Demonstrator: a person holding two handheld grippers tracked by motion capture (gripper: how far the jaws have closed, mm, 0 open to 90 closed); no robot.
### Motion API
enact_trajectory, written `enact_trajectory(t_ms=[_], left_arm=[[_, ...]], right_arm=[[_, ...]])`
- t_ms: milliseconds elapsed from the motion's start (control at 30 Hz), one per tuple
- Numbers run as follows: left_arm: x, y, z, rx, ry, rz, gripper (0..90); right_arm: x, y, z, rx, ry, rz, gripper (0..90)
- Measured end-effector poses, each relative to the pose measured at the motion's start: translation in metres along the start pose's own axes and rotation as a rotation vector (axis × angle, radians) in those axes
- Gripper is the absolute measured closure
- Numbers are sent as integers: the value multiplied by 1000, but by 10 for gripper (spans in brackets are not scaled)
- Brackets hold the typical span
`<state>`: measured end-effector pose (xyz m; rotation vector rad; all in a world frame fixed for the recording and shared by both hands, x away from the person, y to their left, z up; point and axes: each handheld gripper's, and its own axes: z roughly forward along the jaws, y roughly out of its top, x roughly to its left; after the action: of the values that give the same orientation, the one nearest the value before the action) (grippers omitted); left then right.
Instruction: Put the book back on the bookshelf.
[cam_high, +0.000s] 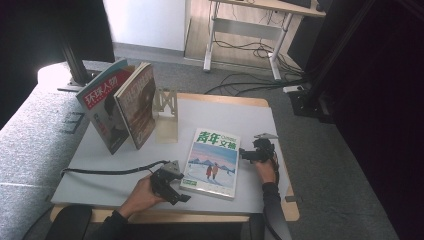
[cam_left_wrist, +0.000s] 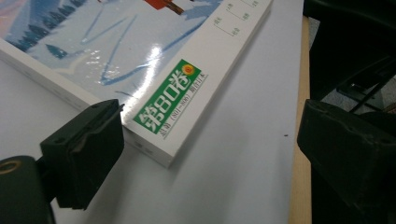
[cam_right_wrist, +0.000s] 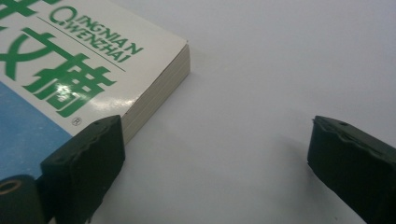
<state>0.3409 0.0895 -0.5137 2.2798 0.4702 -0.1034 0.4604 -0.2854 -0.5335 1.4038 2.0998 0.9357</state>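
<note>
A thick book (cam_high: 212, 162) with a white cover, green characters and a blue snow picture lies flat on the white table mat (cam_high: 225, 117). My left gripper (cam_high: 184, 189) is at the book's near left corner, jaws open. In the left gripper view the corner with the green label (cam_left_wrist: 168, 98) lies between the jaws of my left gripper (cam_left_wrist: 205, 154), and neither pad presses on it. My right gripper (cam_high: 245, 155) is at the book's right edge, near its far corner. In the right gripper view the book (cam_right_wrist: 60, 70) lies beside one jaw of my right gripper (cam_right_wrist: 215, 158), which is open over bare mat.
Two magazines (cam_high: 120, 105) stand leaning against a metal bookend (cam_high: 166, 107) at the back left of the mat. The wooden table edge (cam_high: 175, 217) runs along the front. A desk frame and cables (cam_high: 250, 50) are on the floor beyond.
</note>
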Motion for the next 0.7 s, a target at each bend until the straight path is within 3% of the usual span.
enact_trajectory(t_ms=[167, 267, 433, 700], left_arm=[[7, 0, -5, 17, 77, 19, 35], [15, -2, -14, -8, 91, -9, 33], [32, -11, -30, -18, 167, -42, 17], [47, -26, -30, 25, 291, -29, 0]], right_arm=[[-1, -1, -6, -6, 15, -8, 45], [-3, 0, -12, -12, 21, -5, 44], [-4, 0, -22, -19, 34, -5, 45], [8, 2, -28, 0, 102, -19, 34]])
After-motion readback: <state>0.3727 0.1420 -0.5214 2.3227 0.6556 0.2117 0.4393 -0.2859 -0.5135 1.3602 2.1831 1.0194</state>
